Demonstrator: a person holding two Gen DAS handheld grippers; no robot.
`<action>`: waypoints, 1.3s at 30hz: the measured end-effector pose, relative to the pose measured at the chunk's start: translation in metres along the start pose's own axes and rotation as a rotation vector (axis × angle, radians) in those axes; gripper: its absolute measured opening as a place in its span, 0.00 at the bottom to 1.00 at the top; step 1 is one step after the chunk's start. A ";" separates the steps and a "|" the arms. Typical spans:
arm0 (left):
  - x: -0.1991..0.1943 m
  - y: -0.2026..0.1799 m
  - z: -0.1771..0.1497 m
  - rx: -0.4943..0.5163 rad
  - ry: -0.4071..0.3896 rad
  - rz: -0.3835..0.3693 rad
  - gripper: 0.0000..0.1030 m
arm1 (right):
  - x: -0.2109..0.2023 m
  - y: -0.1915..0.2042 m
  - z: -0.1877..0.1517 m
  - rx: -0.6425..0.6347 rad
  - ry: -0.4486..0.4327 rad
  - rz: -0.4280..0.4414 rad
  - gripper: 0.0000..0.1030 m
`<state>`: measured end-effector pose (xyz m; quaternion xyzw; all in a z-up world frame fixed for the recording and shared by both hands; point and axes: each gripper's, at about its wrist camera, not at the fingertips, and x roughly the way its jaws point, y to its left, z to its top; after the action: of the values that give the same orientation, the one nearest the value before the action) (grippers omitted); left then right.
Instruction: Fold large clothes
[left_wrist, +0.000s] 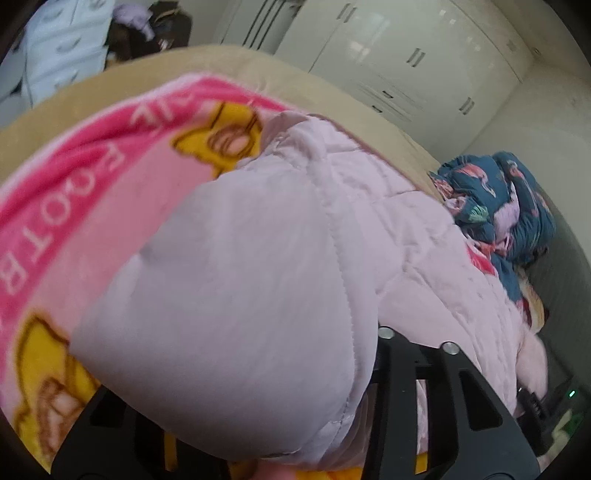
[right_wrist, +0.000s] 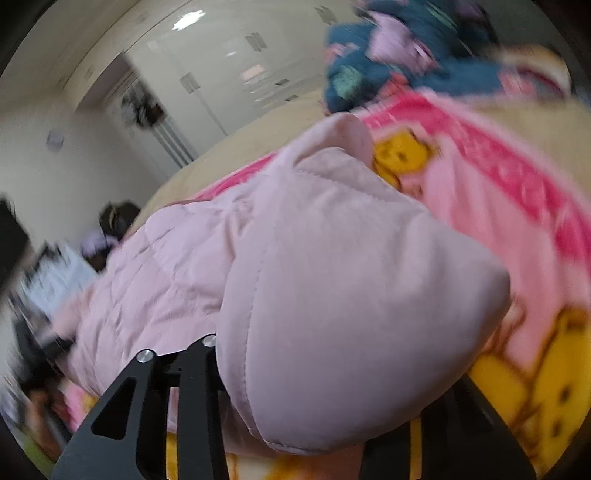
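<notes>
A pale pink quilted jacket (left_wrist: 258, 258) lies on a pink and yellow cartoon blanket (left_wrist: 74, 206) on a bed. In the left wrist view a padded part of the jacket bulges up over my left gripper (left_wrist: 295, 424) and hides the fingertips; the jaws seem closed on it. In the right wrist view the jacket (right_wrist: 351, 295) bulges the same way over my right gripper (right_wrist: 314, 413), which seems shut on it. The blanket (right_wrist: 517, 258) spreads to the right there.
A crumpled dark blue patterned garment (left_wrist: 498, 206) lies at the far end of the bed, also in the right wrist view (right_wrist: 406, 55). White wardrobes (left_wrist: 388, 55) stand behind the beige mattress edge (left_wrist: 240, 62). Light blue clothing (left_wrist: 62, 55) hangs at the left.
</notes>
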<state>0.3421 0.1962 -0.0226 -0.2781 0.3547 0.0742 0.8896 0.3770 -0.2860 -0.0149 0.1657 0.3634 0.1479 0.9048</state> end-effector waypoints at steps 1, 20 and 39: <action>-0.005 -0.003 0.000 0.015 -0.008 -0.003 0.29 | -0.008 0.012 0.002 -0.061 -0.016 -0.025 0.32; -0.149 -0.011 -0.051 0.172 -0.097 -0.055 0.27 | -0.147 0.104 -0.047 -0.446 -0.175 0.023 0.27; -0.172 0.002 -0.110 0.223 -0.068 0.007 0.28 | -0.174 0.063 -0.100 -0.329 -0.126 0.020 0.27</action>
<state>0.1496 0.1493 0.0271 -0.1734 0.3312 0.0467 0.9263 0.1767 -0.2778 0.0481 0.0279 0.2752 0.2035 0.9392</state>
